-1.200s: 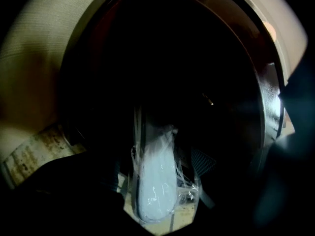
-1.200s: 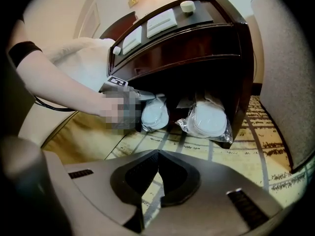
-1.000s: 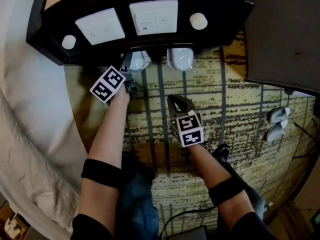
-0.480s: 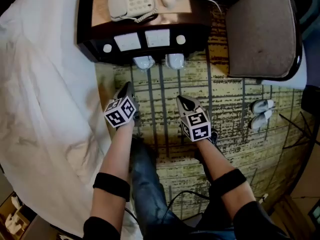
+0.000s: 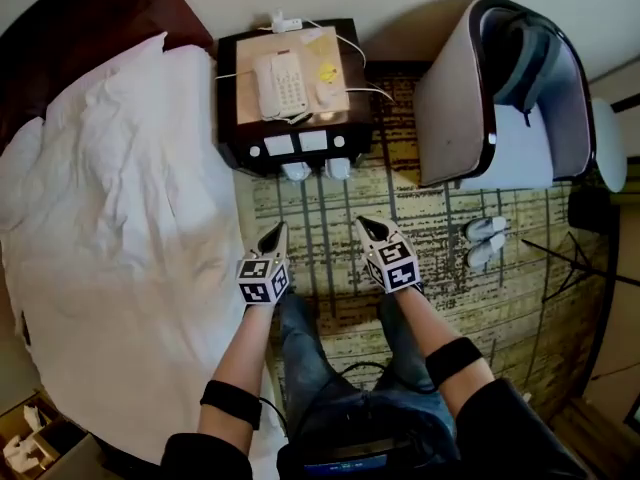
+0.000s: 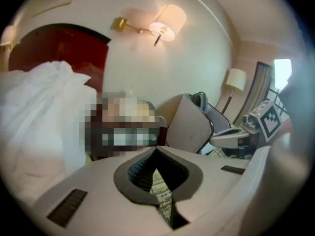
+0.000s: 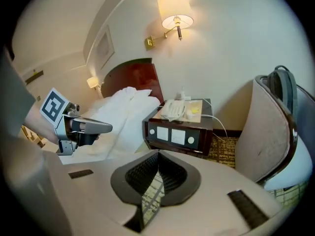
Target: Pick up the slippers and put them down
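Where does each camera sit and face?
Head view: on the person's head, looking steeply down at bed and nightstand; both forearms, left claw and right claw show.
Left gripper view: rides the left claw, facing armchair and wall lamp over its just-closed, empty jaws; right claw at right.
Right gripper view: rides the right claw, facing the nightstand; left claw at left.
Shared: all three show bed and armchair.

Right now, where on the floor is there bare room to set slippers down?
Bare: the carpet between bed, nightstand and armchair. Crowded: slippers under the nightstand's front, another pair beside the armchair.
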The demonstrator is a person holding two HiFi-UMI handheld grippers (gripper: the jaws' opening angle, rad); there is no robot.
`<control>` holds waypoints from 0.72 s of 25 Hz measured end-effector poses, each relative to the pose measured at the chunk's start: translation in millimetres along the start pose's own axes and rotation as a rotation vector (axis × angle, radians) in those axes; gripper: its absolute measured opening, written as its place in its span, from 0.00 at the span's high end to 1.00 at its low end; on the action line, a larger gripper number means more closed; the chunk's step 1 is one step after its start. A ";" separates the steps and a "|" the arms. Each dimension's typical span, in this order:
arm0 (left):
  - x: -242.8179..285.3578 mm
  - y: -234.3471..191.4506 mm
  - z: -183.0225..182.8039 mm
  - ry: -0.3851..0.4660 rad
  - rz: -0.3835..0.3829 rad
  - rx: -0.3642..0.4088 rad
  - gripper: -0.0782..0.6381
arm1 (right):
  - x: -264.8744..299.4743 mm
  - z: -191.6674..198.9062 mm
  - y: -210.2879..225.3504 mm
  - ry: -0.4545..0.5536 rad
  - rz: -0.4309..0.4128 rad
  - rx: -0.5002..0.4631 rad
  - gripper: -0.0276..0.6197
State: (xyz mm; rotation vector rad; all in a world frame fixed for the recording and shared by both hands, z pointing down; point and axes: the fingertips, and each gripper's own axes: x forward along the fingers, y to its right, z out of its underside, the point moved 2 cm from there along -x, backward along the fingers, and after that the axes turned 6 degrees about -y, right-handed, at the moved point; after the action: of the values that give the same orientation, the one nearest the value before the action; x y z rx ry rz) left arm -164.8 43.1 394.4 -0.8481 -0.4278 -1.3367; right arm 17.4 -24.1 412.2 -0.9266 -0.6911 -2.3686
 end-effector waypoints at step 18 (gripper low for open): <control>-206.4 94.1 -91.7 0.181 -0.043 0.131 0.88 | -210.7 -75.4 -48.5 0.126 -0.051 -0.103 0.95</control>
State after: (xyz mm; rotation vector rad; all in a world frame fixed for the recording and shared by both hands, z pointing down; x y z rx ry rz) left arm -136.9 113.3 161.7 -0.6064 -0.3888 -1.3960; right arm 88.3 21.3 199.2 -0.8021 -0.5547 -2.5034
